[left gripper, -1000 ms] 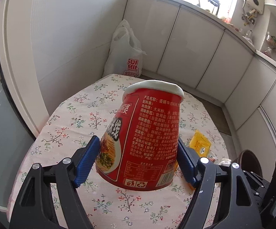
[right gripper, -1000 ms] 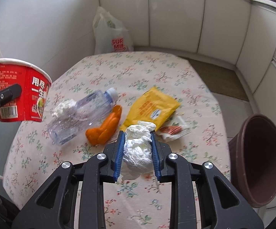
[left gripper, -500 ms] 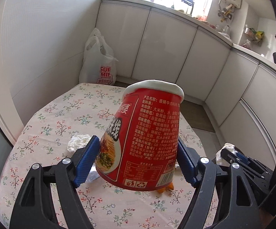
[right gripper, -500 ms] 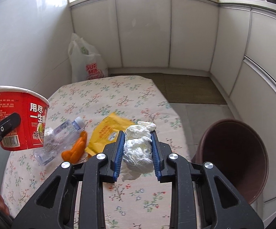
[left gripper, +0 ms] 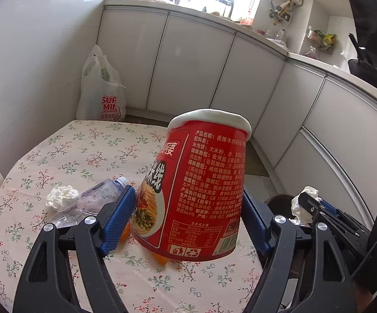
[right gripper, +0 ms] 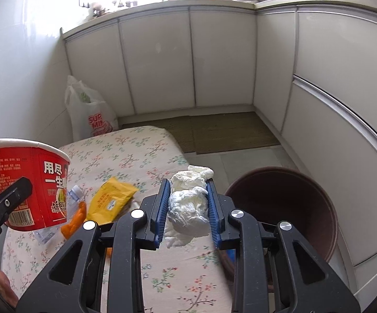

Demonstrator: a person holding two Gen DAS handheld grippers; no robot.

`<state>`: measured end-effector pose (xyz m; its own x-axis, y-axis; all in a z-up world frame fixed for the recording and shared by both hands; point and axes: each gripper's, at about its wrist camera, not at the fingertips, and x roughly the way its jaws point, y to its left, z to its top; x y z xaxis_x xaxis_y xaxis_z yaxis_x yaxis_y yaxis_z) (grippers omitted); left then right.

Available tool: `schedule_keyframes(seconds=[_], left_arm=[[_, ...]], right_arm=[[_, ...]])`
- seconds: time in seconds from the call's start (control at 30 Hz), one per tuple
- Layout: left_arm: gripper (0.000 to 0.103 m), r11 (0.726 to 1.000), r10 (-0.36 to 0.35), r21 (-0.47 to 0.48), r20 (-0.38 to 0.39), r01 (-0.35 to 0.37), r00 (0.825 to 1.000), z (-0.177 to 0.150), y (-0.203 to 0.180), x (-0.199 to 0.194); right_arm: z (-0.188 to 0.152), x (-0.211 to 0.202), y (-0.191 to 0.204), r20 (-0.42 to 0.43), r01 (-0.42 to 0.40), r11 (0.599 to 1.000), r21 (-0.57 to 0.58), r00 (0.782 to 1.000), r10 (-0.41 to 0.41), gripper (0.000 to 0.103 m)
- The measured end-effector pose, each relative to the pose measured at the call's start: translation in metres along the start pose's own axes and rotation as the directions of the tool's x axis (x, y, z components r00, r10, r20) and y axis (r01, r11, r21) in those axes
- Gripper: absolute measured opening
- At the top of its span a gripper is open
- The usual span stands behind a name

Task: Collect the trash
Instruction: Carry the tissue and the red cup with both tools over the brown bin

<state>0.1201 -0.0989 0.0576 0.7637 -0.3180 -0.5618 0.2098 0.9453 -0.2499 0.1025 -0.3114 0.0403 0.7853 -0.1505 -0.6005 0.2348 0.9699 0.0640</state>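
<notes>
Right wrist: one cup (right gripper: 24,182), one tissue wad (right gripper: 188,206) held.

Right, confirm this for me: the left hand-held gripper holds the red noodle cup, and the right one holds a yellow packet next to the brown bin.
One thing is wrong: the right hand-held gripper holds a crumpled white tissue, not the yellow packet, which lies on the table, as the right wrist view shows. The left hand-held gripper does hold the red noodle cup, and the brown bin is close by.
</notes>
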Motion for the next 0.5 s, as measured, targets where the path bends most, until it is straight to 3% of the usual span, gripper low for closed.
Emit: schedule_keyframes(seconds=[0.5], left_arm=[[0.077, 0.995, -0.072, 0.064, -0.036, 0.075, 0.997, -0.006, -0.064, 0.016]], right_arm=[[0.005, -0.006, -0.085, 0.023, 0.103, 0.98, 0.171, 0.994, -0.108, 0.027]])
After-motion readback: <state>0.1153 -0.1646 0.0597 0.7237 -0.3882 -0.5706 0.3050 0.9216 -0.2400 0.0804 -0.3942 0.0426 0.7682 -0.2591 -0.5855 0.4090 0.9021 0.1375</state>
